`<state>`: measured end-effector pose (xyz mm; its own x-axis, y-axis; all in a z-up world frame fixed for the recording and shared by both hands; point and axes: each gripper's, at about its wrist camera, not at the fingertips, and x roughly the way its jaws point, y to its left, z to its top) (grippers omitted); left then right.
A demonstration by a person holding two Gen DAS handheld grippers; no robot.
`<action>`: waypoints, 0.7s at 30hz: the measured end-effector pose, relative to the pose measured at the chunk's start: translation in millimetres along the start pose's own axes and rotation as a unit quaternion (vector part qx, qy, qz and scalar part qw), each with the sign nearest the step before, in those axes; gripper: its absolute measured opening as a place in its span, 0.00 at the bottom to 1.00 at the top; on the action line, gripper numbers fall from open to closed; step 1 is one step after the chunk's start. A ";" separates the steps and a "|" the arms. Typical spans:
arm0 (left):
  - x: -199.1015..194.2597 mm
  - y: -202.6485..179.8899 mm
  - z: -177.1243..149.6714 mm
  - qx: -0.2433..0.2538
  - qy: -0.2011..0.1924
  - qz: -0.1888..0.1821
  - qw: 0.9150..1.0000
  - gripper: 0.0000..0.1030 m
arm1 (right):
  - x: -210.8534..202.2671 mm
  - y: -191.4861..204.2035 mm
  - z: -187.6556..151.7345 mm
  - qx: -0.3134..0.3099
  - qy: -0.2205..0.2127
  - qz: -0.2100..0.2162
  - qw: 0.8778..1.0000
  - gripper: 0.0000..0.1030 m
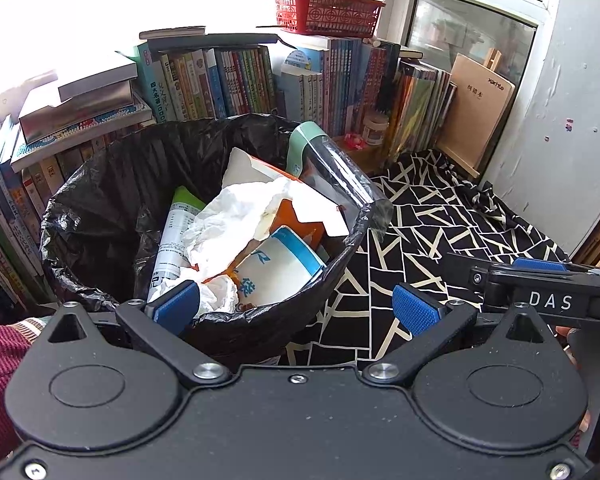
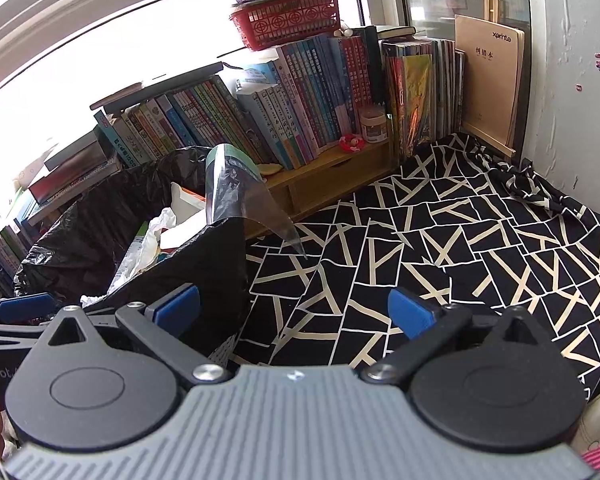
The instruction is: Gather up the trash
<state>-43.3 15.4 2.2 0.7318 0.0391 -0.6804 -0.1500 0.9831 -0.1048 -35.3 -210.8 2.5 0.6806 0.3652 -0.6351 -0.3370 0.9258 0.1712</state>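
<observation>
Bin (image 1: 100, 216) already full of trash (image 1: 236, 216), cloth (image 2: 440, 240) shows no litter. Left gripper (image 1: 296, 308) and right gripper (image 2: 292, 308) both spread, empty. Looks nearly done.

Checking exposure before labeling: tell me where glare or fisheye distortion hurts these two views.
Left wrist view: window blown out white, top-left books washed out; trash bin well exposed. Right wrist view: window overexposed, its frame bowed by fisheye; patterned cloth sharp.
</observation>
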 end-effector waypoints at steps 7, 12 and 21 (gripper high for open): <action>-0.5 -0.7 -0.3 0.001 0.000 0.001 1.000 0.99 | -0.6 -0.2 -0.1 -0.001 -0.001 0.000 1.000 1.00; -0.7 -0.6 -0.2 0.001 0.000 0.002 1.000 0.99 | -1.8 0.0 -0.4 -0.002 -0.002 -0.001 1.000 1.00; -0.9 -0.7 -0.3 0.001 0.000 0.002 1.000 0.99 | -2.8 0.1 -0.3 -0.003 -0.003 -0.001 1.000 1.00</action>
<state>-44.0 14.7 2.6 0.7307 0.0433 -0.6813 -0.1518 0.9833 -0.1004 -37.4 -211.7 4.1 0.6846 0.3648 -0.6311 -0.3398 0.9257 0.1664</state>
